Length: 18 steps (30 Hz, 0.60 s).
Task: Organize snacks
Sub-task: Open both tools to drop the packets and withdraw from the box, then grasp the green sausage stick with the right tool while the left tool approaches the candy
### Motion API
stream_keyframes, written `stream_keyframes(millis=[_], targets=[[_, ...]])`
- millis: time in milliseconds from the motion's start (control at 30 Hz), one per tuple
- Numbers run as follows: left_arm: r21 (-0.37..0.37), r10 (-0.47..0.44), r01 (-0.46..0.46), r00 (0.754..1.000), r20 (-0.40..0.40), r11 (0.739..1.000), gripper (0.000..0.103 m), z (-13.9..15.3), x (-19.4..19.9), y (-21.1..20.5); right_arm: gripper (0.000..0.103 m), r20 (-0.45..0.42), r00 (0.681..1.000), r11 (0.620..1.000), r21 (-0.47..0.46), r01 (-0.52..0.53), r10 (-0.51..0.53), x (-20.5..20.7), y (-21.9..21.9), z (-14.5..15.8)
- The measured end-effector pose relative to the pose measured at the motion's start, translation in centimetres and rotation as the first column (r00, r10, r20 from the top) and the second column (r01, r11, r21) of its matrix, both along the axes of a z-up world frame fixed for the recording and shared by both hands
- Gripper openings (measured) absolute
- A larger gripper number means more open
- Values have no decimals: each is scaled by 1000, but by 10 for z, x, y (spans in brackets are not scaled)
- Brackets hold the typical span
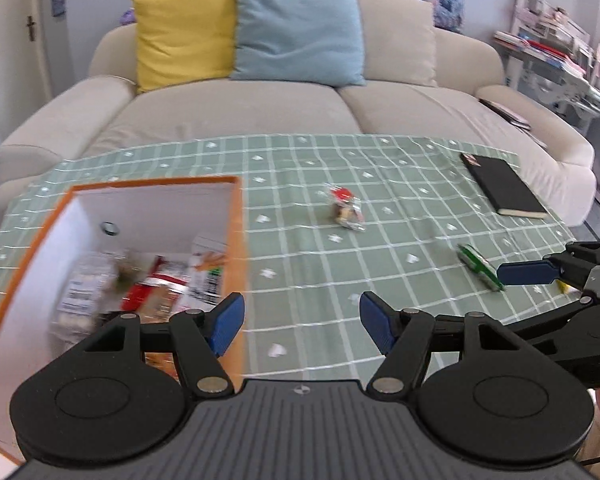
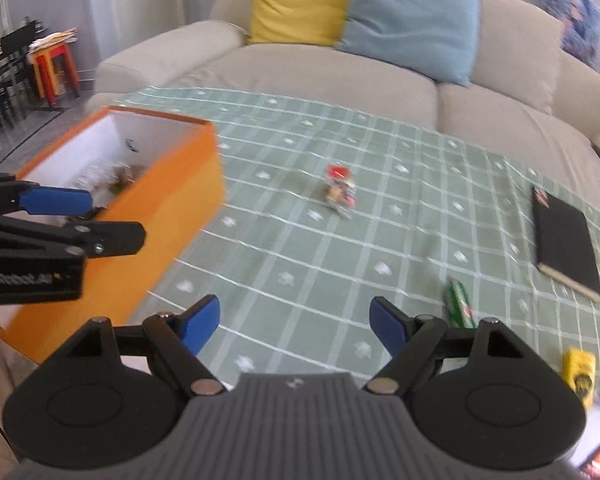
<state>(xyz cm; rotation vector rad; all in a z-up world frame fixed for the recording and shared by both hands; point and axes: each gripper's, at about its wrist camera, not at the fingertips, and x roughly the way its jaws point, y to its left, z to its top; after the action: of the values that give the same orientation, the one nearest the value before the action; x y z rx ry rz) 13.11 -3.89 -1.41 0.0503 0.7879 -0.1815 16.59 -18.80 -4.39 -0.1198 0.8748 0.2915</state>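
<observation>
Both grippers, left (image 1: 301,322) and right (image 2: 295,322), hang open and empty. The box (image 2: 172,208) holds snacks; a green packet (image 2: 458,306) lies beside the right gripper.

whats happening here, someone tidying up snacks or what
A person with two handheld grippers is sorting snacks on a green checked tablecloth. Several packets already lie in the open orange cardboard box. Both the left gripper and the right gripper are open and empty. Still on the cloth: a clear red-topped snack packet, a green wrapped stick and a small yellow packet.
</observation>
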Motion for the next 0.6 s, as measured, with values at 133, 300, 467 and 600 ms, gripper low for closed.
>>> stream_keyframes(millis=[133, 300, 467, 600], targets=[[1, -38, 38, 999, -14, 999, 78, -10, 1, -22, 80, -6, 999, 998, -23, 54, -54, -3, -28, -13], [16, -57, 58, 998, -40, 998, 76, -22, 10, -43, 83, 8, 991, 989, -61, 135, -135, 1, -60, -25], [28, -56, 58, 996, -70, 998, 76, -32, 25, -52, 83, -13, 986, 981, -104, 166, -168, 19, -87, -32], [29, -52, 55, 994, -92, 998, 76, -37, 38, -57, 83, -42, 988, 978, -152, 144, -152, 40, -100, -39]])
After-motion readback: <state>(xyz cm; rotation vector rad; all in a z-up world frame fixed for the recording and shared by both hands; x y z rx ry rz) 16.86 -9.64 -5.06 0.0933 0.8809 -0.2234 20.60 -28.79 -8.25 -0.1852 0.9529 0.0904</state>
